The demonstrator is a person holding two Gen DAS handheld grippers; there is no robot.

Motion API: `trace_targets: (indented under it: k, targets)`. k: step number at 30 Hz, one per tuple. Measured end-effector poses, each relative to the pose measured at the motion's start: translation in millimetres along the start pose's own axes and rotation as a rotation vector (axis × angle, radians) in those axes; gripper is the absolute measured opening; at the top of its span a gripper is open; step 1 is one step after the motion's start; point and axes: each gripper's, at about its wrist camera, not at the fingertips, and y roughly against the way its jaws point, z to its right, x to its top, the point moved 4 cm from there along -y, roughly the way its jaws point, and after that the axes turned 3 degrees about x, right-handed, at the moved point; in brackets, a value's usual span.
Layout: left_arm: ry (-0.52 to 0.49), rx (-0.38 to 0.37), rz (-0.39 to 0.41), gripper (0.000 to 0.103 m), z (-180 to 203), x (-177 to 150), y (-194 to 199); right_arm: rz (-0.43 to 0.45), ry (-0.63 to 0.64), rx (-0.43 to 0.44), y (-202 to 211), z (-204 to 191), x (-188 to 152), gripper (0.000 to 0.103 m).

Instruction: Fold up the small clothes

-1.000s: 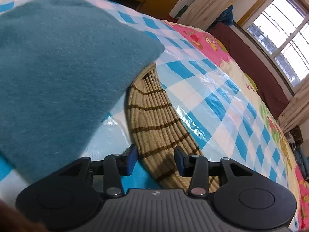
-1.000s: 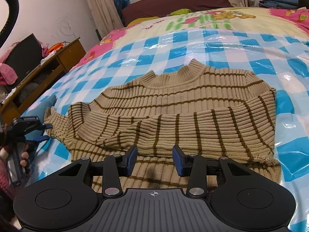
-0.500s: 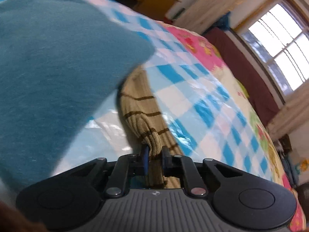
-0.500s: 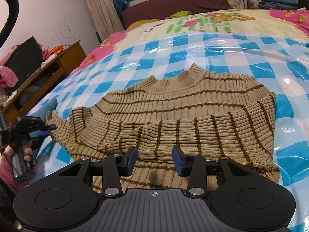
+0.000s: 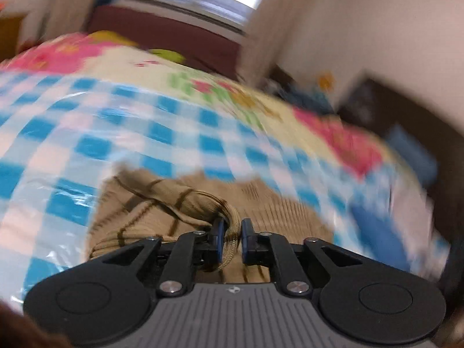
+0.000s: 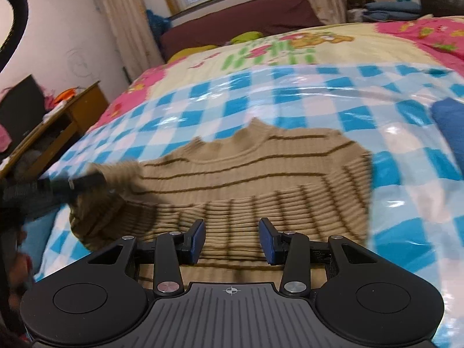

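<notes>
Since a second ago, left claw (image 5: 230,239) has pinched the sweater's (image 6: 261,179) sleeve (image 5: 185,203) and swings it from nine o'clock inward. Right claw (image 6: 231,240) hovers half open, empty, above the hem on the bed (image 6: 377,92). Folding is only started.

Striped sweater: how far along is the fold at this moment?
Done: one sleeve already lies folded across the striped sweater body. In hand: the left gripper pinches the other sleeve's cuff, raised over the body; its jaws are opening slightly. The right gripper hovers open, empty. Left: laying that sleeve down and folding the body.
</notes>
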Motion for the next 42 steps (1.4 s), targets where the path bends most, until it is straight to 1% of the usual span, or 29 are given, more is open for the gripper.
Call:
trace_targets:
  k: [1,2,4,6,8,11,15,16,19,21,23,26,27,30,32,33,35,38,41,42]
  targets:
    - [-0.055,0.021,-0.026,0.018,9,-8,-5,0.000,-0.010,-0.011,3,5,0,0.040]
    - [-0.076,0.032,-0.048,0.018,14,-15,-8,0.000,-0.026,-0.017,6,10,0,0.040]
    - [-0.058,0.034,-0.091,0.019,13,-26,-10,-0.006,-0.052,-0.018,9,17,1,0.041]
    - [-0.035,0.057,-0.104,0.020,8,-33,-5,-0.012,-0.059,-0.014,10,19,1,0.041]
    - [-0.019,0.068,-0.106,0.022,3,-39,4,-0.019,-0.055,-0.002,7,14,2,0.041]
    - [-0.004,0.069,-0.113,0.024,-3,-47,12,-0.042,-0.065,0.046,-5,1,6,0.041]
    - [0.027,0.061,-0.108,0.025,-13,-54,15,-0.074,-0.040,0.084,-32,-25,19,0.042]
    - [0.036,0.063,-0.107,0.025,-16,-55,14,-0.080,-0.029,0.083,-41,-31,24,0.044]
    - [0.076,0.068,-0.096,0.025,-28,-54,16,-0.115,-0.034,0.085,-69,-43,38,0.046]
    - [0.099,0.075,-0.088,0.025,-35,-55,18,-0.144,-0.063,0.053,-85,-46,45,0.047]
    - [0.103,0.072,-0.082,0.025,-38,-55,19,-0.153,-0.077,0.069,-91,-53,50,0.048]
    - [0.109,0.054,-0.089,0.026,-38,-55,17,-0.158,-0.027,0.074,-98,-71,58,0.048]
    - [0.108,0.051,-0.092,0.026,-38,-56,17,-0.171,-0.005,0.072,-104,-78,59,0.048]
    - [0.098,0.052,-0.090,0.026,-38,-56,18,-0.247,0.017,0.021,-129,-86,59,0.048]
    - [0.103,0.054,-0.085,0.027,-39,-56,20,-0.278,0.025,-0.023,-142,-85,56,0.031]
    - [0.105,0.053,-0.080,0.027,-40,-55,21,-0.280,0.018,-0.038,-143,-81,56,0.016]
    - [0.110,0.053,-0.068,0.032,-41,-54,22,-0.258,-0.036,-0.022,-136,-72,61,0.013]
    - [0.128,0.046,-0.053,0.034,-43,-52,24,-0.185,-0.058,-0.014,-109,-60,75,0.012]
    - [0.147,0.059,-0.014,0.038,-47,-48,29,-0.087,-0.115,0.022,-73,-44,95,0.011]
    - [0.156,0.063,0.001,0.039,-48,-47,31,-0.042,-0.133,0.037,-58,-39,100,0.010]
